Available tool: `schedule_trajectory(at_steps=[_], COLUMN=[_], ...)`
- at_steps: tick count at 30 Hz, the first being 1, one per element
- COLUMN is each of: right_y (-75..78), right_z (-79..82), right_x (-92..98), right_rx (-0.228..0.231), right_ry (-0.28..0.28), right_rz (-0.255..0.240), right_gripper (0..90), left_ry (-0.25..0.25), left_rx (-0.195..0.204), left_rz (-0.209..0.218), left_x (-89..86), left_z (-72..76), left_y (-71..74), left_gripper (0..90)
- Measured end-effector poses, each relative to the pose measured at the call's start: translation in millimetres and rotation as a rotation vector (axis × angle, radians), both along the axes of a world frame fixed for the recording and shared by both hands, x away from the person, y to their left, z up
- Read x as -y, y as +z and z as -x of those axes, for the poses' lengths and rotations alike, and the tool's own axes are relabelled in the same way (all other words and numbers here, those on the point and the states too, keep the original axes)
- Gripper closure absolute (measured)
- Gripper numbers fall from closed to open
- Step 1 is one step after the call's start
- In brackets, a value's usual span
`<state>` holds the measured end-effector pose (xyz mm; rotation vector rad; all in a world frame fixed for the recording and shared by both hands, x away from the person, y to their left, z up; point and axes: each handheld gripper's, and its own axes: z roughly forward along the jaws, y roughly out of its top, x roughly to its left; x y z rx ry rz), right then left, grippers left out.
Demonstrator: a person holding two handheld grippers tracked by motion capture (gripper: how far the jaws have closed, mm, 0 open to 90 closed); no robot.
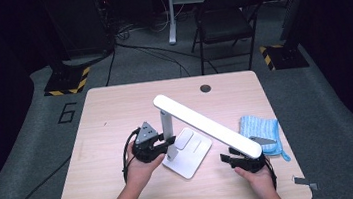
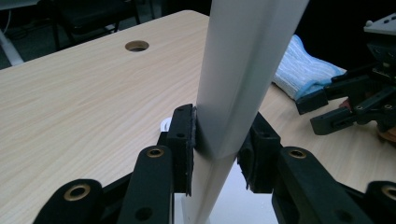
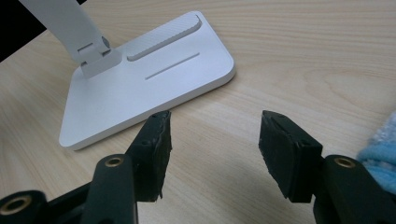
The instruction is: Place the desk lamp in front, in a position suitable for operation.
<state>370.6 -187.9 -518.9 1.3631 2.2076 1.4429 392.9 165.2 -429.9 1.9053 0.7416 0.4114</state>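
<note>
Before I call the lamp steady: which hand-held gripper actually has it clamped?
The left hand-held gripper: its pads press the lamp post. The right hand-held gripper stands open over bare table.

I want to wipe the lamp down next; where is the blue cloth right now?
In the high view the blue cloth lies on the table's right side, just beyond the right gripper and partly under the lamp head's lower end.
</note>
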Motion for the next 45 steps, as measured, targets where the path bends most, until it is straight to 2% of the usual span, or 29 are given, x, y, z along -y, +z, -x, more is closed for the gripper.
schedule_trajectory(at_steps=[4,5,7,9,11,15,19,20,24,25,27,28,29,32,36,39,42,43,44,45], right_y=[1.2,1.9,2.0,2.2,2.0,1.0,-0.6,-0.2,-2.4,-2.9,-3.5,-3.9,-4.2,-4.9,-7.1,-7.0,-7.5,-7.1,-8.0,-7.6], right_z=[2.3,3.9,5.5,8.0,10.1,12.4,13.3,15.0,16.8,17.8,18.3,18.7,18.5,19.2,17.6,16.6,14.5,15.2,12.8,13.6], right_x=[-6.6,-10.3,-15.7,-22.9,-27.9,-36.6,-42.7,-44.9,-55.3,-59.0,-63.9,-66.4,-68.9,-73.6,-78.5,-80.5,-81.2,-83.0,-82.6,-83.9], right_rx=[0.022,0.012,0.02,0.018,0.026,0.053,0.056,0.037,0.038,0.04,0.042,0.038,0.04,0.029,0.027,0.031,0.025,0.001,0.025,0.008], right_ry=[0.034,0.025,0.057,0.065,0.093,0.11,0.112,0.115,0.145,0.157,0.185,0.19,0.206,0.218,0.245,0.251,0.243,0.224,0.24,0.228], right_rz=[0.039,0.044,0.062,0.08,0.09,0.104,0.105,0.107,0.119,0.127,0.144,0.137,0.14,0.144,0.152,0.158,0.144,0.14,0.15,0.147], right_gripper=[42.6,42.4,42.0,41.4,40.6,39.3,37.9,37.7,36.4,36.4,36.5,36.5,36.5,36.3,35.5,33.8,32.0,31.1,30.7,30.1], left_ry=[-0.032,-0.037,-0.047,-0.06,-0.063,-0.064,-0.061,-0.057,-0.053,-0.06,-0.058,-0.064,-0.072,-0.055,-0.055,-0.059,-0.045,-0.046,-0.047,-0.047], left_rx=[-0.014,-0.006,0.0,0.004,0.003,-0.008,-0.013,-0.015,-0.017,-0.028,-0.021,-0.021,-0.022,-0.02,-0.017,-0.022,-0.021,-0.021,-0.017,-0.018], left_rz=[0.013,0.004,-0.005,-0.005,0.002,0.015,0.023,0.022,0.021,0.023,0.032,0.033,0.016,0.031,0.026,0.022,0.038,0.036,0.034,0.033], left_x=[2.9,4.2,6.4,7.3,7.8,6.0,5.2,5.2,3.3,2.4,2.2,1.7,0.6,0.7,-0.7,-2.4,-3.5,-4.0,-4.6,-4.9], left_z=[4.1,5.4,7.0,7.2,7.4,6.1,6.4,6.9,6.5,6.5,6.6,6.7,6.8,7.9,8.4,8.6,9.4,9.5,9.5,9.9], left_y=[-0.4,-0.4,-0.2,-0.2,-0.5,-1.3,-1.7,-1.7,-2.6,-2.2,-2.6,-2.2,-1.2,-1.6,-1.8,-1.1,-1.9,-1.8,-1.7,-1.5], left_gripper=[68.2,68.1,68.0,67.6,67.5,65.4,62.7,62.1,59.9,59.8,60.5,61.6,62.1,61.9,61.2,61.2,61.2,61.1,61.1,61.2])
